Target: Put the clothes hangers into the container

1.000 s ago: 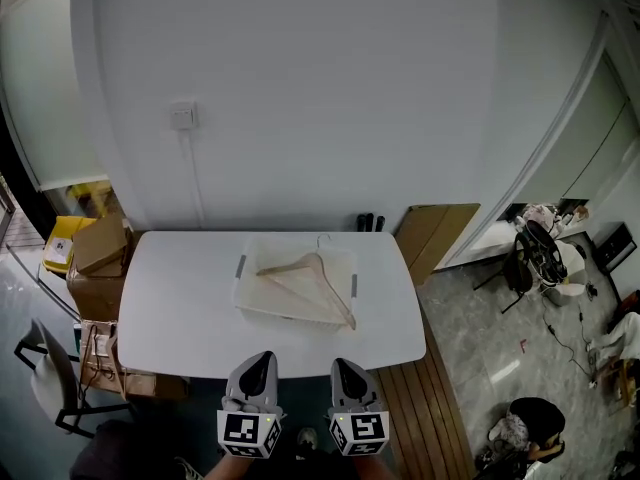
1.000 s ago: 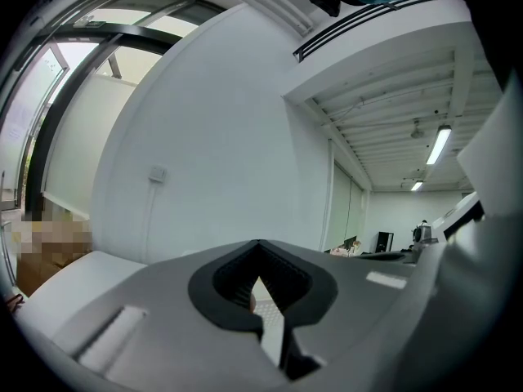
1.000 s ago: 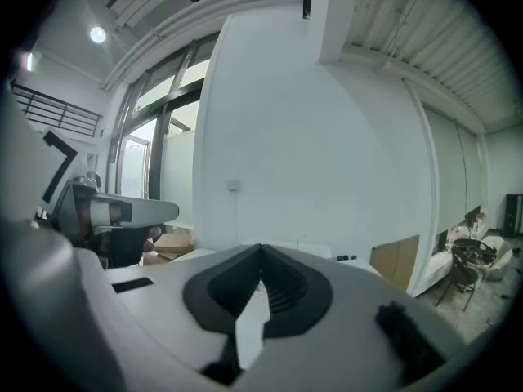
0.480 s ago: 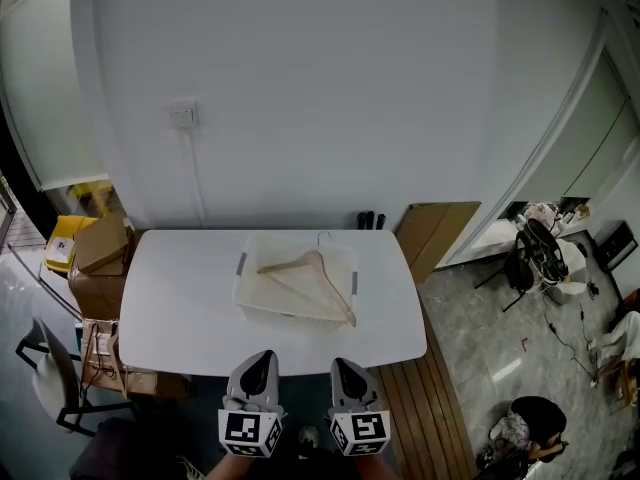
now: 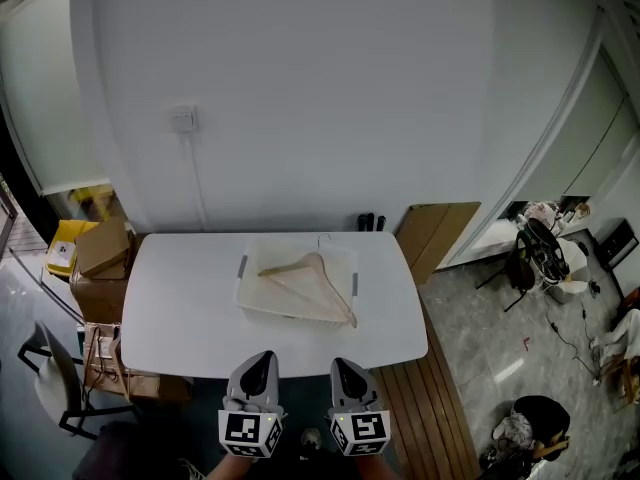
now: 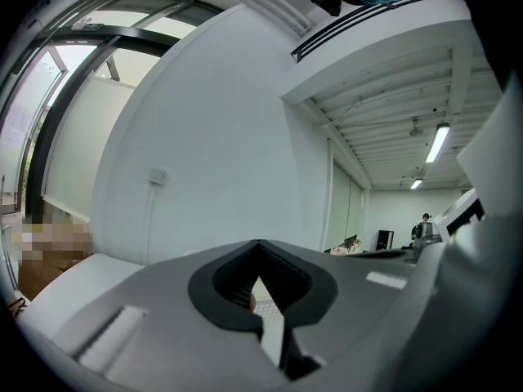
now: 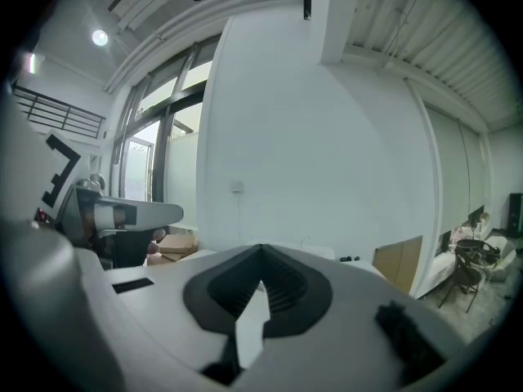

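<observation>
Almost nothing has changed over the last second: both grippers stay parked side by side off the table's [image 5: 180, 298] near edge, at about 6 o'clock from the container [image 5: 246, 290], and neither has reached forward

The left gripper [image 5: 258, 358] has its jaws closed together with nothing between them; its own view shows only the dark pads meeting at the tip. The right gripper [image 5: 341, 364] is the same, fully closed and empty

The wooden hanger [image 5: 334, 289] lies flat inside the container, exactly where it was a second ago. Its hook points towards 12 o'clock, one arm reaches out to 9 o'clock, and the other runs down to the corner at 5 o'clock. The container sits on the middle of the table, straight ahead of the grippers at 12 o'clock

No other hanger shows on the table, so this reads as a pause with the work finished: the one hanger in sight is already stored, and both grippers appear to be resting away from it
</observation>
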A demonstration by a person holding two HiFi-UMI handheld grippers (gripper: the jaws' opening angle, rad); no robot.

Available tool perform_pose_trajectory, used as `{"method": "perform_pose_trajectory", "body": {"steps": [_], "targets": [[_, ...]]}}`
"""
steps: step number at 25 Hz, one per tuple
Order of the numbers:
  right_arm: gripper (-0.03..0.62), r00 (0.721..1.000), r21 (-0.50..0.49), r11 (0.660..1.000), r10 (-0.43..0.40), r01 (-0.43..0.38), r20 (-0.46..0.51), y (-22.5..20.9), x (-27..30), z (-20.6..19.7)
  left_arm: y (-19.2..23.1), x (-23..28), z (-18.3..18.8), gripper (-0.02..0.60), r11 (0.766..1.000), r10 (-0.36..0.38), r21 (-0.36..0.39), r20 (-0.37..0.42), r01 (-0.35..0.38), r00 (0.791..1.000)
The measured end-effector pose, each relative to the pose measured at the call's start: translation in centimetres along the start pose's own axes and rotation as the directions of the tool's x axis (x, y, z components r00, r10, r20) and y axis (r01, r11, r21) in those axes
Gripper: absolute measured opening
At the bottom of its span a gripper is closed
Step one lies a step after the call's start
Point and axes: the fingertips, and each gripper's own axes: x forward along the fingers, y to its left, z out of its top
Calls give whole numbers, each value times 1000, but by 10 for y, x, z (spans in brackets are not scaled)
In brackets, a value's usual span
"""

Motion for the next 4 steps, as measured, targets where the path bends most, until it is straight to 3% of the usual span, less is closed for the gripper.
{"method": "perform_pose_trajectory", "body": {"steps": [4], "targets": [[14, 1000, -2, 1000, 0, 0, 2, 0, 1, 2, 1, 1, 3, 3, 1000, -1, 4, 2, 1, 1000]]}}
